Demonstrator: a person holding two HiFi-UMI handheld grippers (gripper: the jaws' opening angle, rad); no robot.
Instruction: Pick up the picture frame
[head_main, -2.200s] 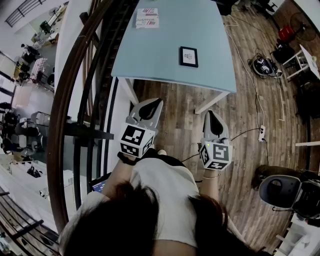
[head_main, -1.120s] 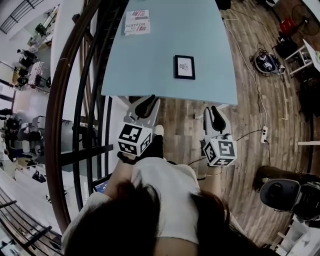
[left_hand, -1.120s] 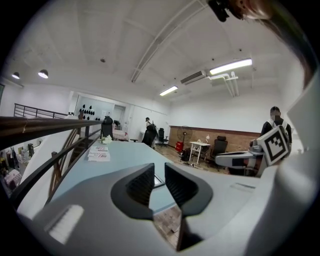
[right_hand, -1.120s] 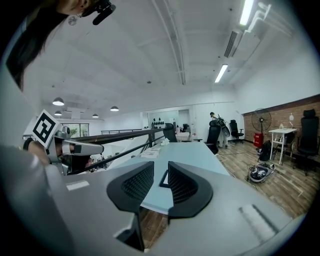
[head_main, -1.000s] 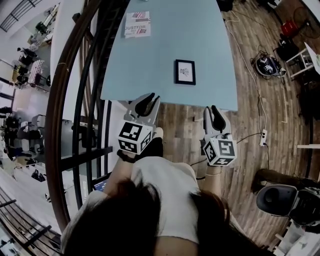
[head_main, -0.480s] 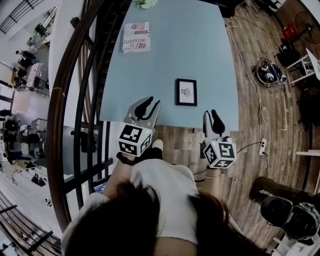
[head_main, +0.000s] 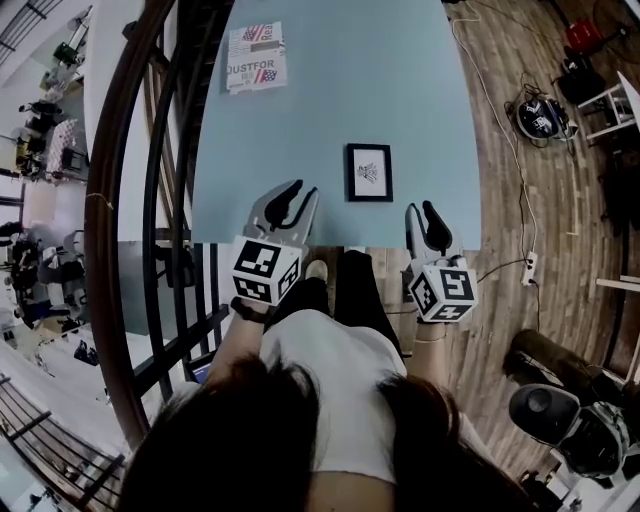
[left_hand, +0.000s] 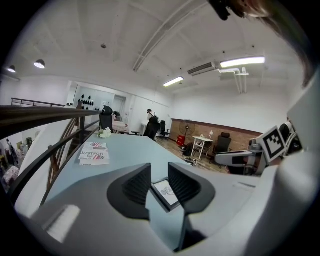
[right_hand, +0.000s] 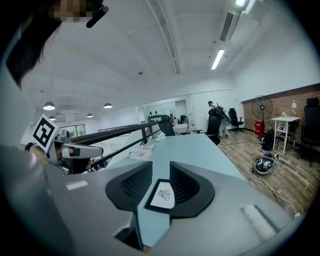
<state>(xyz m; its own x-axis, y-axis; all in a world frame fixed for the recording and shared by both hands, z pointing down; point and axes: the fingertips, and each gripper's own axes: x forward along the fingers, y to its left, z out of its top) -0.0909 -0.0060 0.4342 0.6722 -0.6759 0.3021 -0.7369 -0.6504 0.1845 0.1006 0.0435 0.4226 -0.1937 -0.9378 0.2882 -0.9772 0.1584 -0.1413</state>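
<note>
Both grippers now reach the near edge of the pale blue rectangular table (head_main: 330, 100). Small black-rimmed picture frame (head_main: 369, 172) lies flat just ahead between them, long axis pointing away. Left gripper (head_main: 303, 190) is spread, empty. Right gripper (head_main: 419, 208) has just been opening, empty, and lines up more squarely.

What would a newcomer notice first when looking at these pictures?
A small black picture frame lies flat near the front edge of the wide light blue table. Just before it hover the left hand-held gripper and the right hand-held gripper, both open and empty; the right one's jaws have just been opening. A printed leaflet lies at the table's far left.
</note>
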